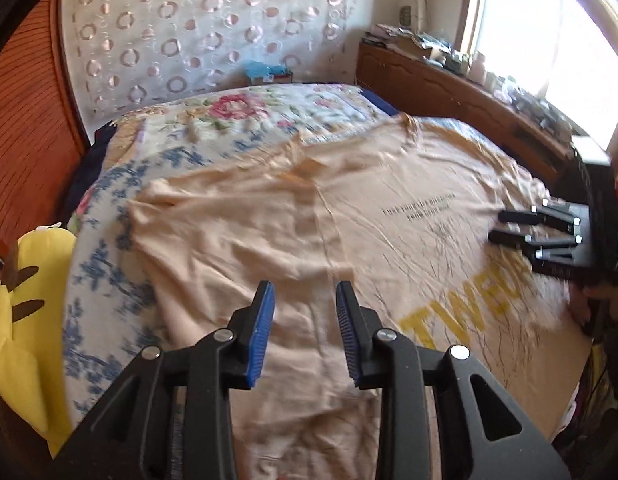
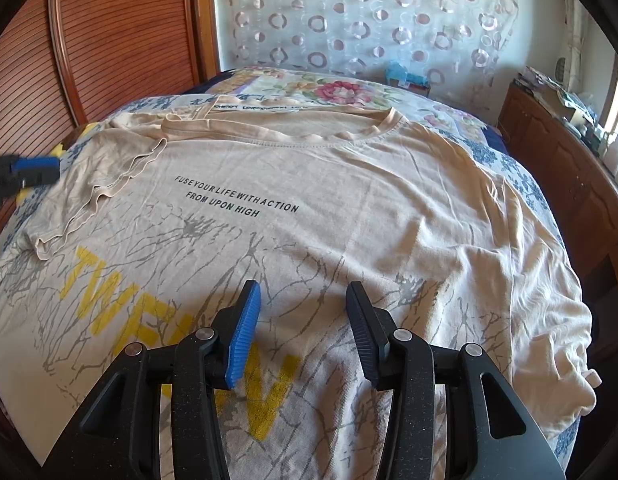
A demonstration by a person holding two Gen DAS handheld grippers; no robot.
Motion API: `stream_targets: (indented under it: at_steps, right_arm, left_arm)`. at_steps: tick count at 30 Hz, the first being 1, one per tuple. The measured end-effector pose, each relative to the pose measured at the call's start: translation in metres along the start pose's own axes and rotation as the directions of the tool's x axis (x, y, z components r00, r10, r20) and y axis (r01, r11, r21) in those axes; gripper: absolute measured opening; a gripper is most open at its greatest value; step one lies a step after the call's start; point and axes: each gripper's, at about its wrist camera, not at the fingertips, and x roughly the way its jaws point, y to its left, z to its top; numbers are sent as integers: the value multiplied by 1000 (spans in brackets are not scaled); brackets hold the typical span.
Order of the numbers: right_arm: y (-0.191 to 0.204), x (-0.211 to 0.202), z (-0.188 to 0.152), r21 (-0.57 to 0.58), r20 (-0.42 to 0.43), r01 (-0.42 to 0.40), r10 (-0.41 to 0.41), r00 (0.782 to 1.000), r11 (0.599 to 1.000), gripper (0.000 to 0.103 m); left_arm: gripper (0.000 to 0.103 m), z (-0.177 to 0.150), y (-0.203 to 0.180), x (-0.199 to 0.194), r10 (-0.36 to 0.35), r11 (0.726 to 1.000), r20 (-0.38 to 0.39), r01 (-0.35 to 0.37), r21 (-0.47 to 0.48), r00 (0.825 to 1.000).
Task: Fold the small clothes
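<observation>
A beige T-shirt (image 2: pixel 349 184) lies face up on the bed, with black lettering and large yellow letters on its front. One sleeve (image 2: pixel 97 184) is folded in over the chest. My left gripper (image 1: pixel 305 286) is open above the shirt's folded side (image 1: pixel 237 240), and nothing is pinched between its blue pads. It also shows at the left edge of the right wrist view as the left gripper (image 2: pixel 29 172). My right gripper (image 2: pixel 303 286) is open over the lower front print with its fingers empty. In the left wrist view, the right gripper (image 1: pixel 509 226) sits at the far right.
A floral bedspread (image 1: pixel 237 116) covers the bed under the shirt. A yellow plush toy (image 1: pixel 25 320) sits at the bed's left edge beside a wooden slatted panel (image 2: pixel 121 32). A cluttered wooden cabinet (image 1: pixel 469 92) runs under the window. A blue box (image 2: pixel 405 76) stands by the curtain.
</observation>
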Motion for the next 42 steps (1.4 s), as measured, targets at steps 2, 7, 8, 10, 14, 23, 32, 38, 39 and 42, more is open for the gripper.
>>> stream_targets:
  at_steps: [2, 7, 8, 10, 14, 23, 32, 38, 39, 42]
  right_arm:
    - [0, 0, 0, 0, 0, 0, 0, 1000, 1000, 45]
    - [0, 0, 0, -1, 0, 1, -1, 1000, 1000, 46]
    - [0, 0, 0, -1, 0, 0, 0, 1000, 1000, 46]
    - [0, 0, 0, -1, -1, 0, 0, 1000, 1000, 46]
    - [0, 0, 0, -1, -1, 0, 0, 1000, 1000, 47]
    - [-18, -19, -3, 34, 49, 14, -16, 999, 999, 47]
    - [-125, -85, -26, 180, 114, 154, -176, 978, 972, 47]
    - [-202, -83, -65, 305, -1, 210, -220, 975, 929, 47]
    - [-213, -81, -73, 333, -16, 201, -208, 978, 921, 47]
    - [-228, -78, -86, 377, -35, 179, -179, 983, 909, 47]
  left_arm:
    - [30, -3, -5, 6, 16, 1000, -13, -16, 10, 1000]
    - [30, -9, -12, 18, 14, 1000, -47, -14, 9, 999]
    - [30, -10, -12, 19, 15, 1000, -51, -15, 8, 999]
    - [30, -11, -12, 20, 19, 1000, -46, -18, 10, 999]
    - [31, -13, -14, 20, 34, 999, -37, -33, 25, 999]
    - [36, -14, -12, 21, 37, 999, -20, -36, 23, 999]
    - [38, -14, -13, 20, 44, 999, -20, -43, 30, 999]
    - [40, -14, -13, 20, 56, 998, -20, -55, 32, 998]
    - [40, -15, -12, 20, 53, 998, -21, -53, 31, 998]
    - [54, -15, -16, 21, 24, 999, -30, -23, 46, 999]
